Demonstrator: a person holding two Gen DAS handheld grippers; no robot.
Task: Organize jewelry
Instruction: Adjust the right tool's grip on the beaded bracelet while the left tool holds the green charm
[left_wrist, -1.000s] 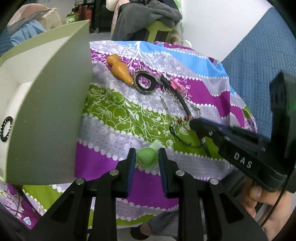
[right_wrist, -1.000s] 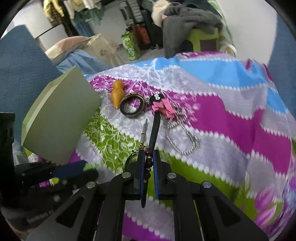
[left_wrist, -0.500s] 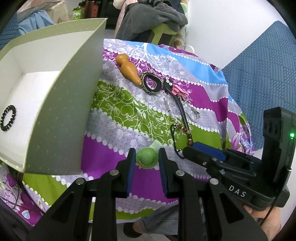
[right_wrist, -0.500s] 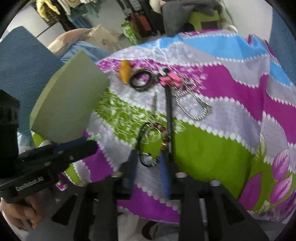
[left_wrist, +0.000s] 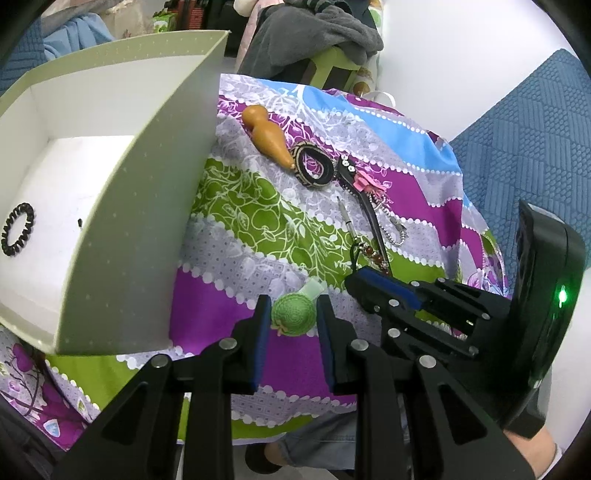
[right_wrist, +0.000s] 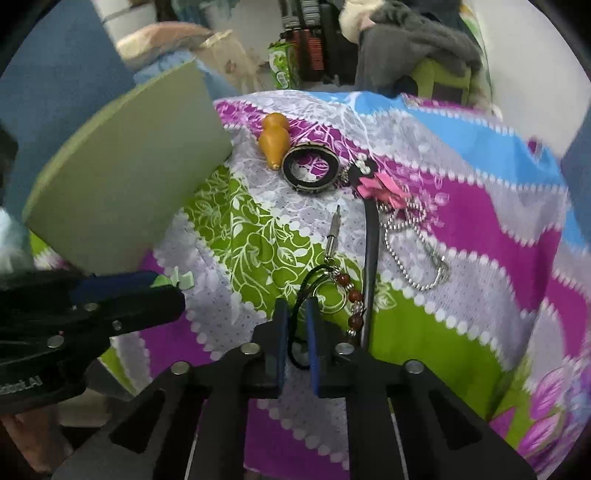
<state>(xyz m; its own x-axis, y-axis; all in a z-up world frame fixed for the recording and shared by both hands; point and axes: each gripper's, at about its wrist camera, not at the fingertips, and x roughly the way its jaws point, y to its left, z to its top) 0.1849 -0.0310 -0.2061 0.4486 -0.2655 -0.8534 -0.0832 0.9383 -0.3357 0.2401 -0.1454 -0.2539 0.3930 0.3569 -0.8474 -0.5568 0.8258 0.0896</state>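
My left gripper (left_wrist: 292, 312) is shut on a green crocheted hair clip (left_wrist: 294, 314), held above the cloth near the pale green box (left_wrist: 122, 236). A black bead bracelet (left_wrist: 16, 229) lies inside the box. My right gripper (right_wrist: 295, 317) has its fingers narrowly apart around the black cord (right_wrist: 300, 306) of a brown-bead keychain (right_wrist: 349, 291) that lies on the cloth; whether it grips the cord is unclear. The right gripper also shows in the left wrist view (left_wrist: 373, 284).
On the patterned cloth (left_wrist: 258, 221) lie an orange gourd (left_wrist: 266, 136), a black bangle (left_wrist: 314, 168), a black hair clip with pink bow (left_wrist: 364, 194), a silver ball chain (right_wrist: 413, 251) and a small metal pin (right_wrist: 332, 232). A grey garment on a chair (left_wrist: 314, 33) stands behind.
The right gripper pulled back off the bead keychain, then came down again with its fingers around the black cord. The left gripper kept the green clip and rose, showing more of the box's inside.
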